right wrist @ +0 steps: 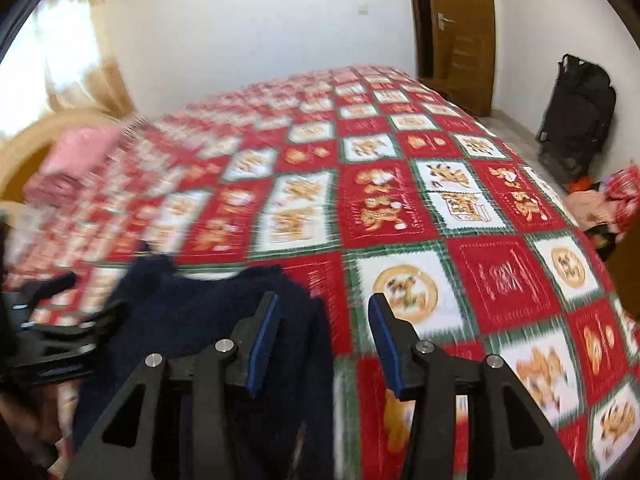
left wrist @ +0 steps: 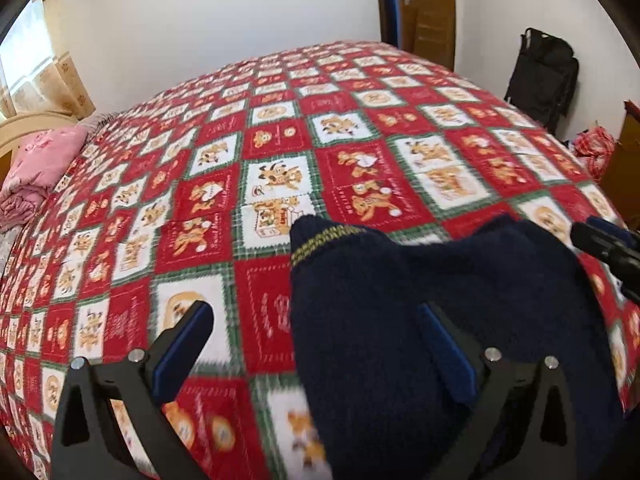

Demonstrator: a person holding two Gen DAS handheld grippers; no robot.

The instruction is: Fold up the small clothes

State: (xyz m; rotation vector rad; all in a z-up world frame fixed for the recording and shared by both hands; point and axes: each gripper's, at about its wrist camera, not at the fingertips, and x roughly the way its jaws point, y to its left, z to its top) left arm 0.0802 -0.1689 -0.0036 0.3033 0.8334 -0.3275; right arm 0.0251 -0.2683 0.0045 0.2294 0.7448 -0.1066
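Ok, both grippers' fingers (left wrist: 188, 344) spread w/ nothing pinched; navy knit sweater (left wrist: 420, 300) is soft, floppy, so you grab the hem corners.

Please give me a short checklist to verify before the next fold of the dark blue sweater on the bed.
1. Navy knit sweater lies on the bed's red patchwork blanket: ok.
2. Left claw is open and holds nothing: ok.
3. Right claw is open, no cloth pinched between its fingers: ok.
4. Sweater is spread flat and smooth: not ok, it looks bunched, with the yellow-striped cuff sticking out.
5. Blanket beyond the sweater gives free room to fold: ok.
6. Sweater's near edge and full outline are visible: cannot tell, the claws hide it and the right view is blurred.
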